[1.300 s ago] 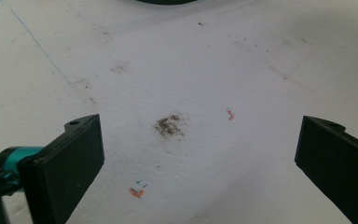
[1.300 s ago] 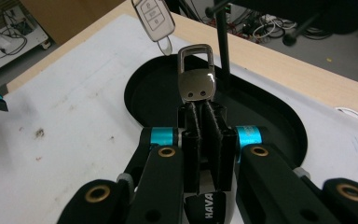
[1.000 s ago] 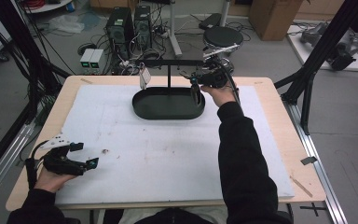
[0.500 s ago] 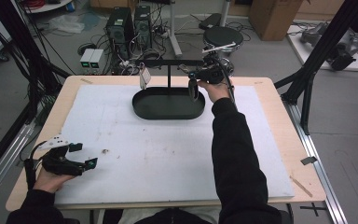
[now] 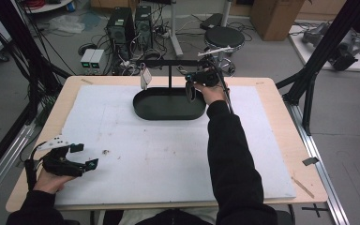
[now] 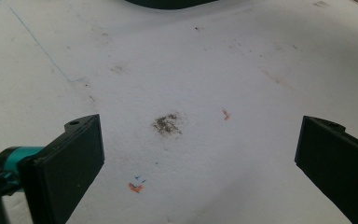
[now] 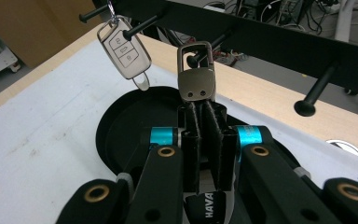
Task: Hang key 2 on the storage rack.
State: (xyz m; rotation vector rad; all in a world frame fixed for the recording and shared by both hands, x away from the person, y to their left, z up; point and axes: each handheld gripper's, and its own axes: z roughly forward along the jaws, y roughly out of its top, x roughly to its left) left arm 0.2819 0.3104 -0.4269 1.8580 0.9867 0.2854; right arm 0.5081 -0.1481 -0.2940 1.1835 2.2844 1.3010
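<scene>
My right gripper (image 7: 202, 112) is shut on the black strap of a key holder whose metal clasp (image 7: 195, 70) points up. The clasp's loop sits around the tip of a peg on the black rack (image 7: 270, 42). A silver car key (image 7: 123, 49) hangs from the neighbouring peg to the left. In the high view my right gripper (image 5: 194, 82) is at the rack (image 5: 168, 63), above the black oval tray (image 5: 143, 105), and the black holder (image 5: 191, 93) dangles under it. My left gripper (image 5: 82, 157) rests near the table's front left corner, and its jaws (image 6: 200, 154) stand open over bare white mat.
The white mat (image 5: 168, 154) covers most of the wooden table. A small dark stain (image 6: 168, 125) and orange marks lie on it ahead of the left gripper. More bare pegs stick out of the rack to the right (image 7: 314, 93). Black frame posts stand at both table sides.
My right gripper has shifted slightly up and back toward the rack's bar with the key holder. The left gripper has stayed where it was.
</scene>
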